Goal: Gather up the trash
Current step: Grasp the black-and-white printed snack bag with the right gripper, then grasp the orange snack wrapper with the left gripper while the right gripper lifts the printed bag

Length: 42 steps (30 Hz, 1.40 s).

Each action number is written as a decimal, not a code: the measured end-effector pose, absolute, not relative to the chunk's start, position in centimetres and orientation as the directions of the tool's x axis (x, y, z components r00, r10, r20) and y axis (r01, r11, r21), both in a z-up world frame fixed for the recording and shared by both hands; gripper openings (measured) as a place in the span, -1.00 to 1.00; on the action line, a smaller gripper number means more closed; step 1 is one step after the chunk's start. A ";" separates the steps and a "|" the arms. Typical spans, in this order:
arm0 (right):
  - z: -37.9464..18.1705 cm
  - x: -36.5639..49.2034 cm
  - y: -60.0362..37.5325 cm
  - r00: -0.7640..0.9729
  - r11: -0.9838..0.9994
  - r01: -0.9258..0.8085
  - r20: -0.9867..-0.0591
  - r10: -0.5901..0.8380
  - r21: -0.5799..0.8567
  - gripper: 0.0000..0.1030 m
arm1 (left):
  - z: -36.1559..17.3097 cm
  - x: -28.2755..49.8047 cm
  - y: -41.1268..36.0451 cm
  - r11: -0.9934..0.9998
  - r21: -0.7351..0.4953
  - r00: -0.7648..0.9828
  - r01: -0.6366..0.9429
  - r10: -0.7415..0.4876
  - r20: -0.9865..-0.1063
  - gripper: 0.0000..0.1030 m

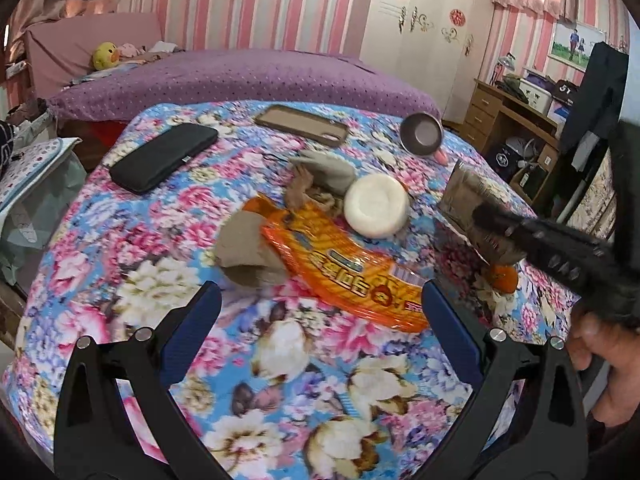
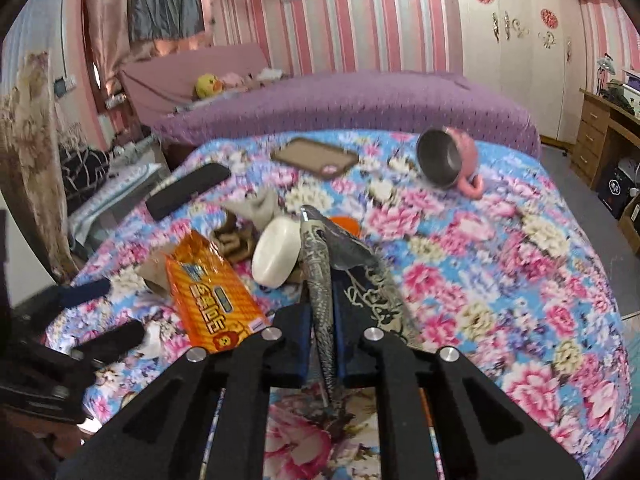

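R gripper (image 2: pixel 322 320) clamped on a grey patterned wrapper (image 2: pixel 320 264), lifted off the floral cloth (image 2: pixel 500 272), centre of R view; in L view it hangs at mid-right. L gripper (image 1: pixel 320 308) jaws wide apart, nothing btwn, low centre of frame, just before the orange snack packet (image 1: pixel 344 268). White round lid (image 1: pixel 376 210) beside packet.

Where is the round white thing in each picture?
Left wrist view: the round white thing sits at the centre, right of the orange wrapper.
Right wrist view: it lies left of centre.
Shared landmark: the orange wrapper beside it.
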State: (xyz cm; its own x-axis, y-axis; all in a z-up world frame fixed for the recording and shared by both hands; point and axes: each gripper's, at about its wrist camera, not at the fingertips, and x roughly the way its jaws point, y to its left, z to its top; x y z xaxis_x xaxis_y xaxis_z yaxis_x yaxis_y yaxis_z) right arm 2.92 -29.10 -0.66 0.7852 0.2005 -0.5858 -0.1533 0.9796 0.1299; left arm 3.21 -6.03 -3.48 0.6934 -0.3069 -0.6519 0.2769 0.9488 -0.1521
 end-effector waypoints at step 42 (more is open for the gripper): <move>3.0 -3.0 -39.4 0.898 0.964 -0.055 -0.409 0.161 0.260 -0.88 | 2.6 0.0 -16.0 0.876 -0.129 0.780 0.465 -0.474 -0.409 -0.97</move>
State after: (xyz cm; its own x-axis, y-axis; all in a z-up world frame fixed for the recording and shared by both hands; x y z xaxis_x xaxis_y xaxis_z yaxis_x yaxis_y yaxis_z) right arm -2.99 -39.41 3.03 0.8979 0.1615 -0.4095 -0.0546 0.9639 0.2605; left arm 0.02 -16.02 2.64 0.7799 -0.4739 -0.4089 0.4646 0.8760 -0.1290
